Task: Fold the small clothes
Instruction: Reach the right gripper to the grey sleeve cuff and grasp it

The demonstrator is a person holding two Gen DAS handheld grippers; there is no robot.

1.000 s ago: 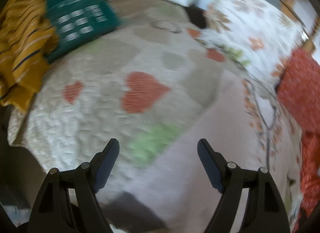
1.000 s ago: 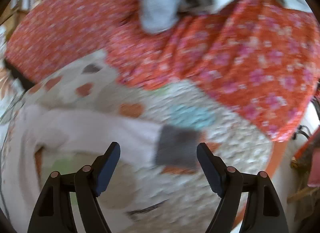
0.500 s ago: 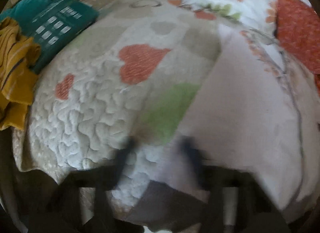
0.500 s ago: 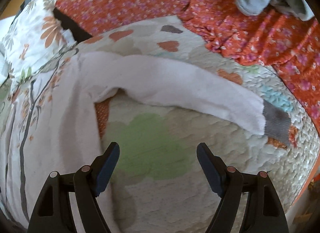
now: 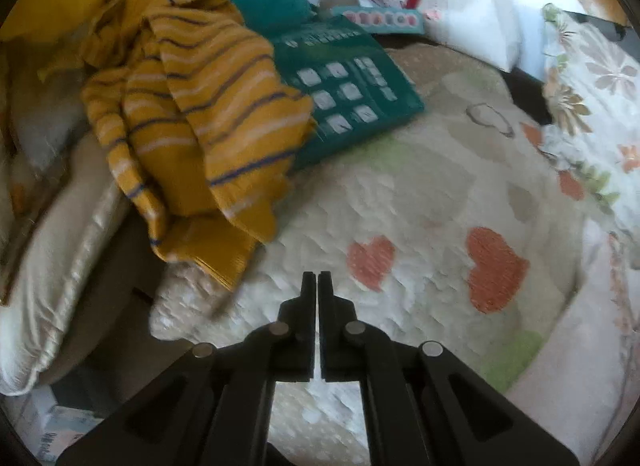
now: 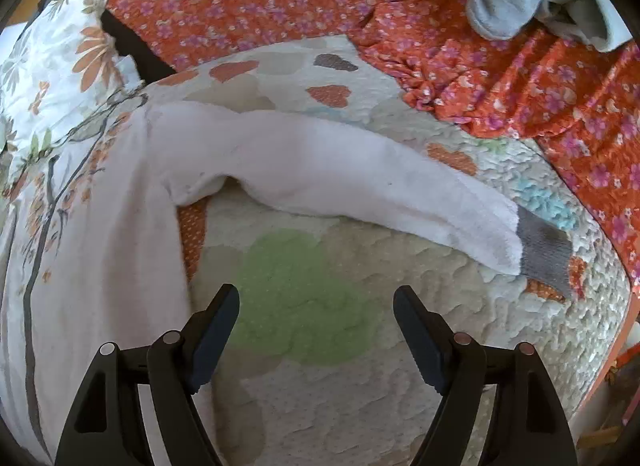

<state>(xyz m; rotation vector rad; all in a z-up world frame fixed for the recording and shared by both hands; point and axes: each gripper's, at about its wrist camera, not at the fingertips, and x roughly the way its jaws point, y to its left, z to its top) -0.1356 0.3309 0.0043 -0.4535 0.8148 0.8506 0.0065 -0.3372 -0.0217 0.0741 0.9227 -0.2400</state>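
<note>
light: soft daylight | left view: motion-blurred | right view: sharp | edges: fisheye-bent, dark corners

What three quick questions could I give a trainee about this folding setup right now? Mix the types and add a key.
1. True or false: the right gripper is closed on the white garment.
2. Multiple choice: the gray cuff at the end of the white sleeve lies on
A) the orange floral fabric
B) the heart-patterned quilt
C) the floral pillow
3. Fill in: the left gripper has its jaws ____, with nothing visible between them, and points toward the yellow striped garment draped partly over a ____ box.

Key: 1 false, it is open over the quilt; 2 B; 3 closed, teal.
</note>
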